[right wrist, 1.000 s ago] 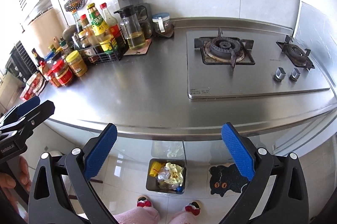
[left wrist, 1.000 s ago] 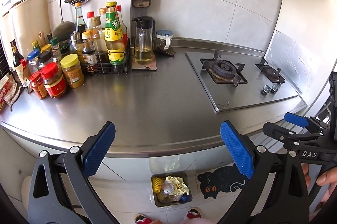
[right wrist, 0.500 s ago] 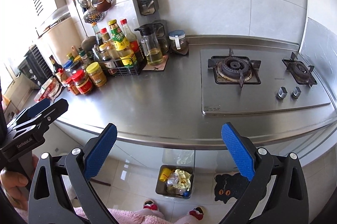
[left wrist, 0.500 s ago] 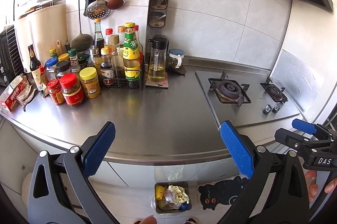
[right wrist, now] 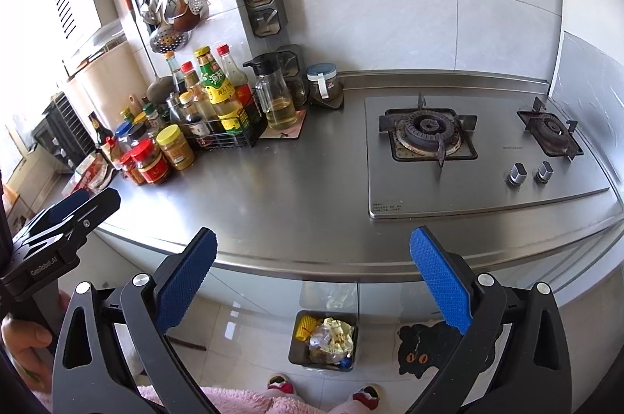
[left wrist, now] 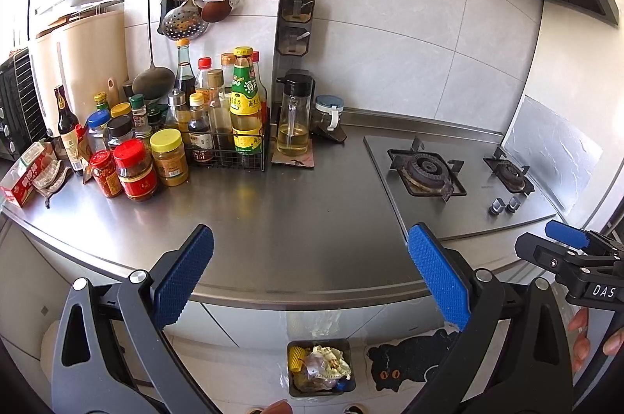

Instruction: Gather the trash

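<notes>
Both tools spread wide, nothing between the pads — left tool (left wrist: 310, 281) and right tool (right wrist: 312, 281) hang over the front edge of the steel surface (right wrist: 296, 195). Trash (right wrist: 331, 338) sits in a small bin (right wrist: 297, 351) on the floor below, next to a cat mat (right wrist: 425, 351). Jars & bottles (left wrist: 167, 141) crowd the surface's back-left.

jars and bottles (left wrist: 163, 141) on counter (left wrist: 280, 219) left, stove (left wrist: 448, 176) on counter right, trash bin (left wrist: 319, 367) on floor below counter edge, cat mat (left wrist: 405, 363) right of bin
</notes>
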{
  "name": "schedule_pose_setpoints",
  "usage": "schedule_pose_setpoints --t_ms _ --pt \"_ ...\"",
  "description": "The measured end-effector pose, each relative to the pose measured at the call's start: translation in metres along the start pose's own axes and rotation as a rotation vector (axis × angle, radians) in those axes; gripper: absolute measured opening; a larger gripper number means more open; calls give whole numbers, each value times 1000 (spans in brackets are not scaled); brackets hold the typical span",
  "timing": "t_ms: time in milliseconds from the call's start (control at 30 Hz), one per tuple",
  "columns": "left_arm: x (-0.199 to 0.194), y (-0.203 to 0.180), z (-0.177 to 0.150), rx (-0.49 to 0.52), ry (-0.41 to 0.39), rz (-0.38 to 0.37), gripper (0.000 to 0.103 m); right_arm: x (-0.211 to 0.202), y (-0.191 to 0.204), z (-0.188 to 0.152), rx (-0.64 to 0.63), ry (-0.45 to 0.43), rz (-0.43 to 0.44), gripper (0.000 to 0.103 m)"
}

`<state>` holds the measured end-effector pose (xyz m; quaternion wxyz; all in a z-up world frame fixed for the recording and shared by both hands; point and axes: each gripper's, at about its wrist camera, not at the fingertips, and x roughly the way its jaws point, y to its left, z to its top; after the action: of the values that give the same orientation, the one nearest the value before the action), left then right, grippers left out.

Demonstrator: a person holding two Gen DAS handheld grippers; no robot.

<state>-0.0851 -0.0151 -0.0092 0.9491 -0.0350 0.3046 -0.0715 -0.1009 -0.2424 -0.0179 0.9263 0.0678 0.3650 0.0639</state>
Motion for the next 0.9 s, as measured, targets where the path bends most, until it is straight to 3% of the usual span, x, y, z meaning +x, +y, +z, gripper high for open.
schedule_pose_setpoints --t_ms 900 --pt "5 -7 3 26 7 -10 95 3 8 9 -10 -17 7 100"
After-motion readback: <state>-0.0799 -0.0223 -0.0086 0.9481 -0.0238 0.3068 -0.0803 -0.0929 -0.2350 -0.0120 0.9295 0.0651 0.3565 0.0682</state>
